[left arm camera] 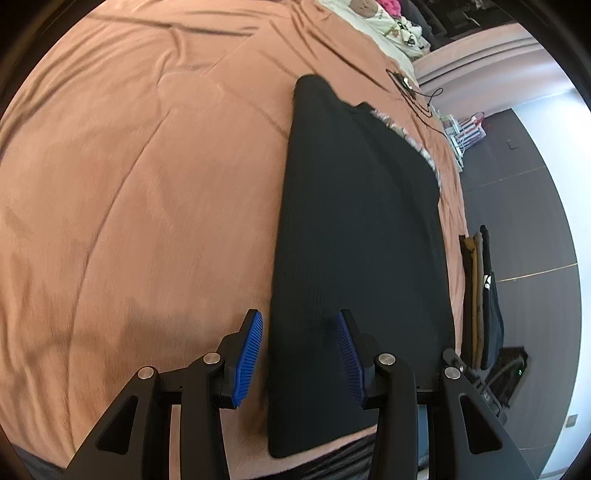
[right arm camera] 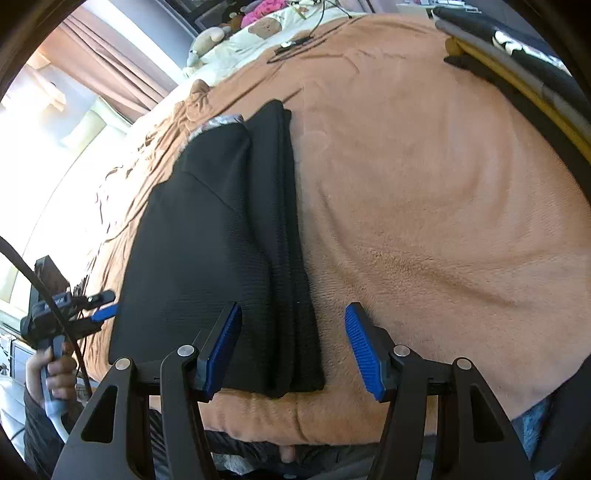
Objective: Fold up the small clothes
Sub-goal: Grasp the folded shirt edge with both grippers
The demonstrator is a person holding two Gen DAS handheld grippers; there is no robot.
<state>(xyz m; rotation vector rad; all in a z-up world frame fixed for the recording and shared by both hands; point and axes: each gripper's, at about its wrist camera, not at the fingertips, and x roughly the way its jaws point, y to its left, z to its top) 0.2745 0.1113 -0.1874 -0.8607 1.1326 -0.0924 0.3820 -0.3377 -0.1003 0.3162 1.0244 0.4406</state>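
From the left wrist view, the left gripper hangs low over the near edge of the bed, its jaws spread wide with nothing between them but air. Its blue pads straddle the left border of a black garment that lies folded into a long, narrow strip on the salmon-pink blanket. The strip runs away from the gripper toward the far side of the bed, and a grey patterned trim peeks out along its far right edge. Beyond it, a thin black cable lies on the blanket, and a cream pillow with a bear print sits at the head. To the right, past the blanket's edge, a small stack of folded clothes shows edge-on in black and brown.

From the right wrist view, the right gripper also stands with its jaws wide apart, holding nothing, poised over the near right corner of the same black garment. Here the fabric shows layered lengthwise folds along its right side, reaching almost to the blanket's near edge. At far left, a hand grips the handle of the left gripper, whose blue tip sits just beside the garment's left border. The stacked clothes lie at the upper right corner.
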